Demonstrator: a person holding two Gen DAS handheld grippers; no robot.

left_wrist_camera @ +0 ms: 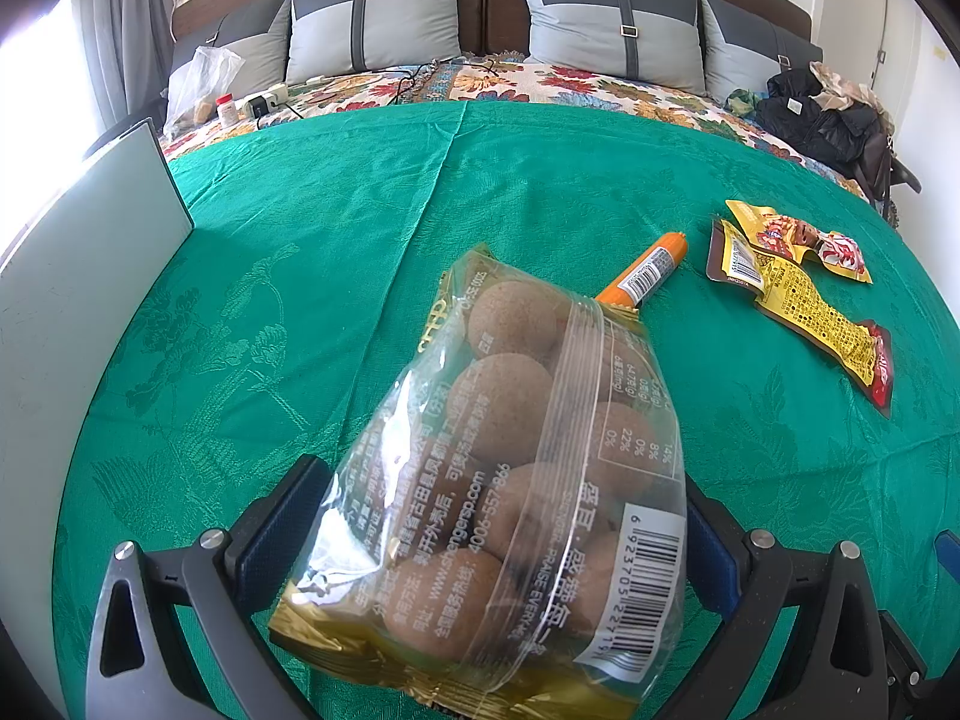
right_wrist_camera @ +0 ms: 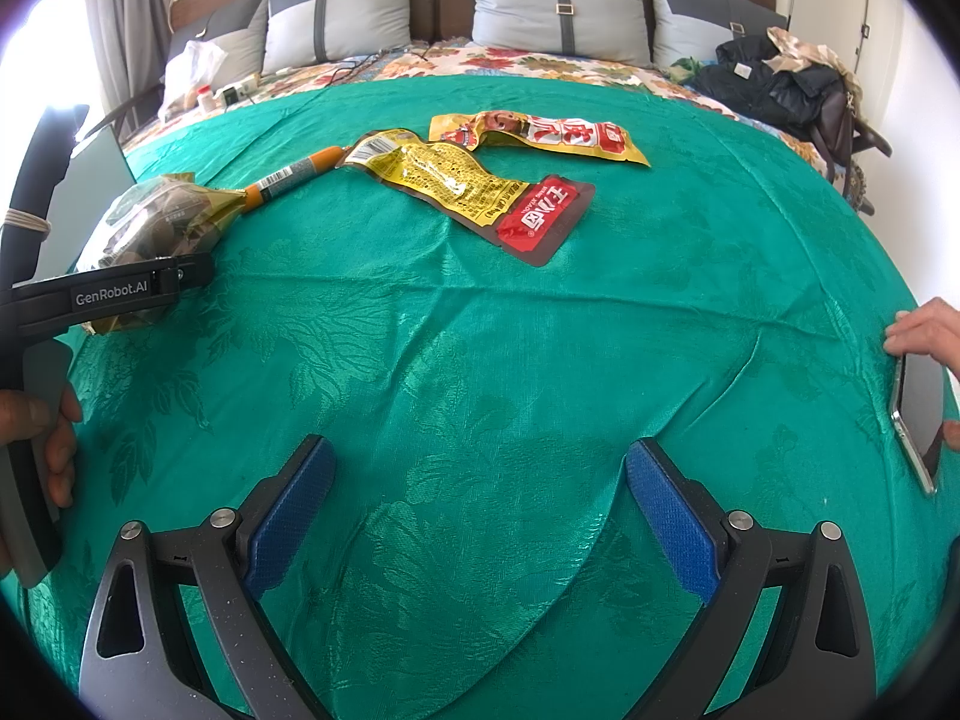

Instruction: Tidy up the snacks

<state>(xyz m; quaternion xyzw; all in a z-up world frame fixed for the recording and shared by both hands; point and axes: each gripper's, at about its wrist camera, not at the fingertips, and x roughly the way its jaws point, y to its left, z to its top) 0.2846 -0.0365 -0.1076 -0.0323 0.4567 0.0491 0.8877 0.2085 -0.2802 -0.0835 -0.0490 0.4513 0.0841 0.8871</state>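
Two hand-held grippers: left hand-held gripper [left_wrist_camera: 498, 546] clenched on egg bag [left_wrist_camera: 510, 480] above green bed cover [left_wrist_camera: 300, 240]; right hand-held gripper [right_wrist_camera: 480, 510] released, nearer yellow packets [right_wrist_camera: 462, 186] lying ahead, long axes crosswise.

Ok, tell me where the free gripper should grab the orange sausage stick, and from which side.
Grip the orange sausage stick at its labelled middle, coming from above with the right gripper, which is open, fingers across its width. It lies flat on the green cloth, and its near end touches the bag of round snacks held by the left gripper, so stay toward the far half.
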